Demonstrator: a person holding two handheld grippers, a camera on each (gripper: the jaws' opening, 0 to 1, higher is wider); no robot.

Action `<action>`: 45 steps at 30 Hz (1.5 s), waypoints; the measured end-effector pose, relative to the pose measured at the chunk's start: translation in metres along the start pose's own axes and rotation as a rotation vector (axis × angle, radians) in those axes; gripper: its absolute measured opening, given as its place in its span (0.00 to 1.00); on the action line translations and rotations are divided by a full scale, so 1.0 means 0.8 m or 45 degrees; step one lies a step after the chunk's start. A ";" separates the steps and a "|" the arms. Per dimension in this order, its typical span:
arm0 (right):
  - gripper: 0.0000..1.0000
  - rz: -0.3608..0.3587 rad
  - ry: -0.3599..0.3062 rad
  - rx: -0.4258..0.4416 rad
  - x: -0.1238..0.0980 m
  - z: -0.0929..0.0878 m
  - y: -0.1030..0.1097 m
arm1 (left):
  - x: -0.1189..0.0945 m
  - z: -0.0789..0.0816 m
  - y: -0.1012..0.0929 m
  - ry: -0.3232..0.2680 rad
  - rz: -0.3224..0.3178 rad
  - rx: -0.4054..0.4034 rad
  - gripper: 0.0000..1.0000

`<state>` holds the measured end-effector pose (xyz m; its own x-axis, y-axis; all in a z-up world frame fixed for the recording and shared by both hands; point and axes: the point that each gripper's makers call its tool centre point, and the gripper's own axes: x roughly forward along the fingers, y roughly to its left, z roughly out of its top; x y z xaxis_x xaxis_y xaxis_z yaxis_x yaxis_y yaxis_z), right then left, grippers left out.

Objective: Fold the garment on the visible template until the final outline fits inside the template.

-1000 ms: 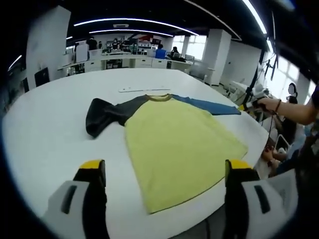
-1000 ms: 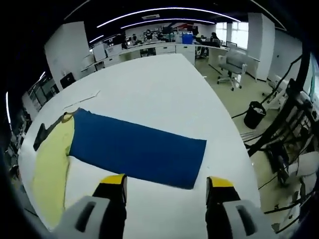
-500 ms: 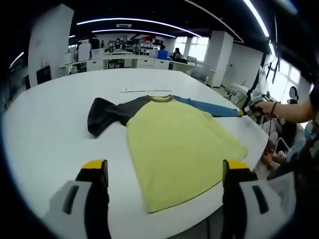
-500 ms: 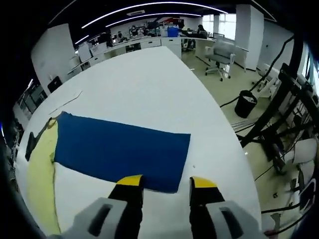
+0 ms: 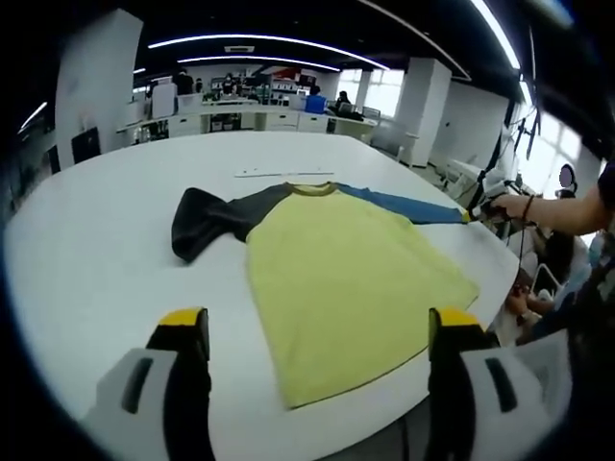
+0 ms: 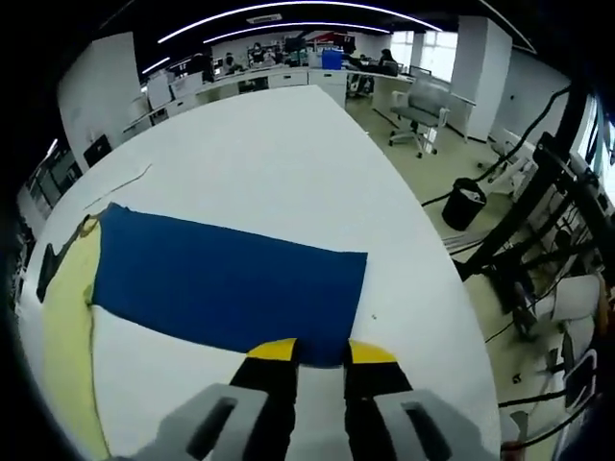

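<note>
A shirt with a yellow body (image 5: 346, 279) lies flat on the white table (image 5: 86, 269), collar at the far side. Its dark sleeve (image 5: 207, 219) is bunched to the left; its blue sleeve (image 5: 399, 202) stretches right. My left gripper (image 5: 317, 331) hovers open near the hem, touching nothing. In the right gripper view the blue sleeve (image 6: 221, 283) lies flat, and my right gripper (image 6: 321, 353) has its jaws drawn close together on the cuff's edge. That right gripper (image 5: 478, 213) also shows at the sleeve's end in the left gripper view, held by a hand (image 5: 519, 205).
A thin pale strip (image 5: 283, 174) lies on the table beyond the collar. The table's rounded edge (image 6: 437, 279) runs just right of the cuff. Off the table stand a black bin (image 6: 464, 206), an office chair (image 6: 423, 101) and metal stands. Desks and people fill the far room.
My right gripper's jaws have narrowed from wide open to nearly together and come forward onto the cuff's edge. The left gripper and the shirt have hardly moved.
</note>
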<state>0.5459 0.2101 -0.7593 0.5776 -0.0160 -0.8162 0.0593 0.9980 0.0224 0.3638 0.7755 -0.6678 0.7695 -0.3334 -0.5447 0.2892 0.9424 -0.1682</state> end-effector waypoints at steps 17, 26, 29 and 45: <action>0.00 0.046 0.047 0.109 -0.003 -0.006 0.002 | -0.007 -0.002 -0.005 0.019 -0.007 0.021 0.93; 0.00 0.037 0.006 0.056 -0.018 0.005 0.005 | -0.009 0.000 -0.004 0.016 -0.009 0.024 0.96; 0.00 0.028 -0.024 0.025 -0.024 0.016 0.008 | -0.009 -0.002 -0.006 0.027 -0.017 0.030 0.96; 0.00 0.060 -0.122 -0.073 -0.042 0.060 0.036 | -0.012 0.000 -0.008 0.001 -0.029 0.030 0.99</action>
<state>0.5671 0.2367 -0.7037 0.6542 0.0278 -0.7559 -0.0147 0.9996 0.0240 0.3547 0.7725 -0.6617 0.7621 -0.3544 -0.5418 0.3199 0.9337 -0.1609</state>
